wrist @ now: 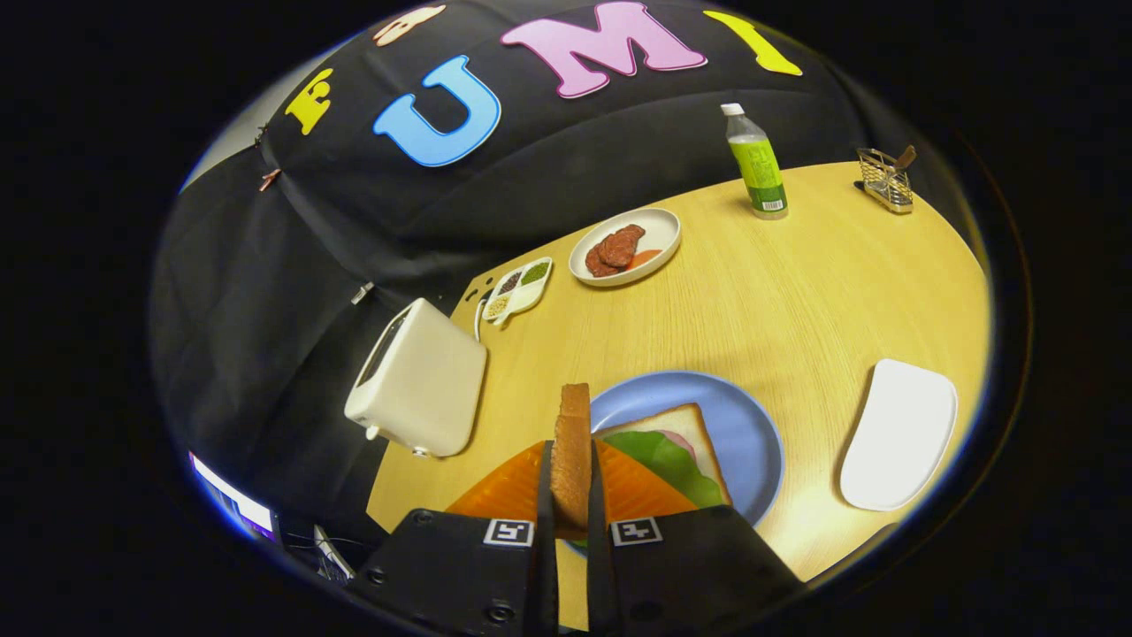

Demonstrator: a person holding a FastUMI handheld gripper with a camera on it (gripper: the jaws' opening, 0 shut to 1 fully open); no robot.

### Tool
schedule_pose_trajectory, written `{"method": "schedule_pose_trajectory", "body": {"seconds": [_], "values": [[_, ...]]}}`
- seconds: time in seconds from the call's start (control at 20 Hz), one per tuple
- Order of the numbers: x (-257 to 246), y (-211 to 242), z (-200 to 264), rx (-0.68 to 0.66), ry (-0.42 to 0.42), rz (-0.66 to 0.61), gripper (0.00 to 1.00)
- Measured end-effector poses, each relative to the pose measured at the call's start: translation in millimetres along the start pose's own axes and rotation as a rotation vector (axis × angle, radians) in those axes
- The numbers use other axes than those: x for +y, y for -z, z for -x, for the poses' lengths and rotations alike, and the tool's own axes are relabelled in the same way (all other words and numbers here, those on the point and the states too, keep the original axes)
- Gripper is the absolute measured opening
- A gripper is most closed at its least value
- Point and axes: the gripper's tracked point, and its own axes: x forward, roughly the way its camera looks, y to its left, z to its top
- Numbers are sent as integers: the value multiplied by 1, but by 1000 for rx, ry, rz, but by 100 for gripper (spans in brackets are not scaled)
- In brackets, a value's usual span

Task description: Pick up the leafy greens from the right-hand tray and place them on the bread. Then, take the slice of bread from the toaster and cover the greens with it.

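Note:
My gripper (pixel 570 495) is shut on a slice of bread (pixel 573 447), held edge-on and upright between both fingers. Just beyond and to the right of the fingers a blue plate (pixel 752 425) carries another bread slice (pixel 685 425) with green leafy greens (pixel 676 460) lying on it and a bit of pink filling showing beneath. The white toaster (pixel 420 380) stands on the table to the left of the fingers, its slot turned away. An empty white tray (pixel 898 433) lies to the right of the plate.
An orange mat (pixel 637 491) lies under the fingers beside the plate. Farther back stand a white plate of meat slices (pixel 625 246), a small divided dish (pixel 517 287), a green bottle (pixel 757 164) and a wire rack (pixel 884 180).

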Motion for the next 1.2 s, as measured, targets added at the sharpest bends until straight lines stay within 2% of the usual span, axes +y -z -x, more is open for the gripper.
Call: {"method": "schedule_pose_trajectory", "body": {"seconds": [0.2, 0.3, 0.4, 0.55, 0.6, 0.7, 0.8, 0.9, 1.05, 1.2], "values": [[-38, 0, -6, -7, 115, 18, 21], [-49, 0, -4, 0, 139, 29, 39], [-58, -2, -2, 1, 167, 44, 46], [-70, -6, 3, -8, 205, 68, 62], [-72, -9, 6, -18, 211, 68, 67], [-75, -17, 11, -41, 216, 72, 68], [-75, -29, 20, -76, 217, 100, 73], [-71, -43, 31, -123, 214, 140, 74], [-59, -71, 53, -209, 197, 205, 86], [-46, -105, 83, -296, 194, 300, 91]]}}
